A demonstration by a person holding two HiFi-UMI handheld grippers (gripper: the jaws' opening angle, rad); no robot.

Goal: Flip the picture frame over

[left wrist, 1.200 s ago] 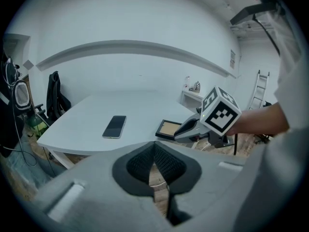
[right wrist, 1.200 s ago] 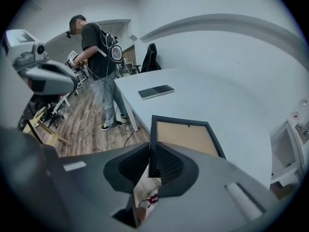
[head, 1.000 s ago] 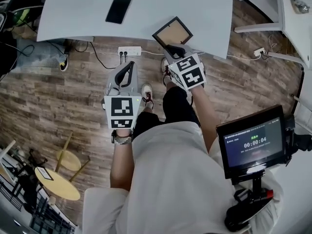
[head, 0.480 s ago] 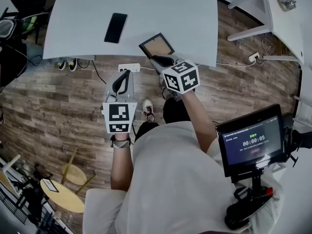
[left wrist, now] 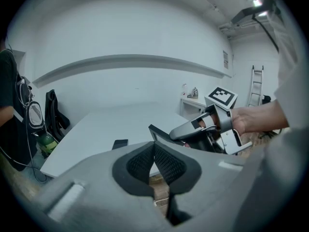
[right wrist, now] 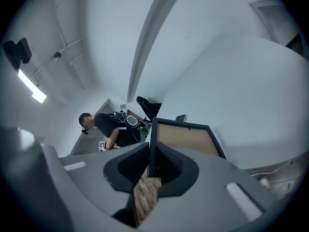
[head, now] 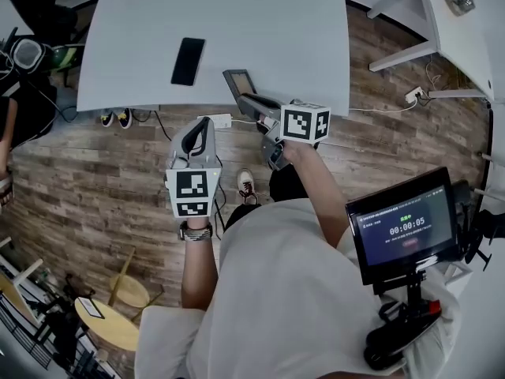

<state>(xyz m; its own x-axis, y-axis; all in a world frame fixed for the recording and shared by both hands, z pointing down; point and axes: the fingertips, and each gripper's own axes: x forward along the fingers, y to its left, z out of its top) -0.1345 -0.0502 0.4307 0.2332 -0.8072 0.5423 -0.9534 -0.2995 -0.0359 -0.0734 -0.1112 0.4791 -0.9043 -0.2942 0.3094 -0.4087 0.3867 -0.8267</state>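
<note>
At the table (head: 260,30) edge, right gripper (head: 248,100) clamps one rim of the picture frame (head: 238,80); left gripper (head: 203,124) closed.

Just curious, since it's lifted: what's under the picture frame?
Only bare white table near its edge; the picture frame hangs tilted above it, clamped by the right gripper. The patch directly beneath is hidden.

Your right claw (right wrist: 150,161) is clamped on the picture frame (right wrist: 186,140). One black side rail sits pinched between the two dark pads, running straight away from you. The frame's brown backing board faces your camera, with the white table (right wrist: 251,91) spread behind it, tilted in your view. Wooden floor (right wrist: 144,197) shows below the pads. Far off at the left, a person in a dark top (right wrist: 107,125) stands under a strip light (right wrist: 30,87).
</note>
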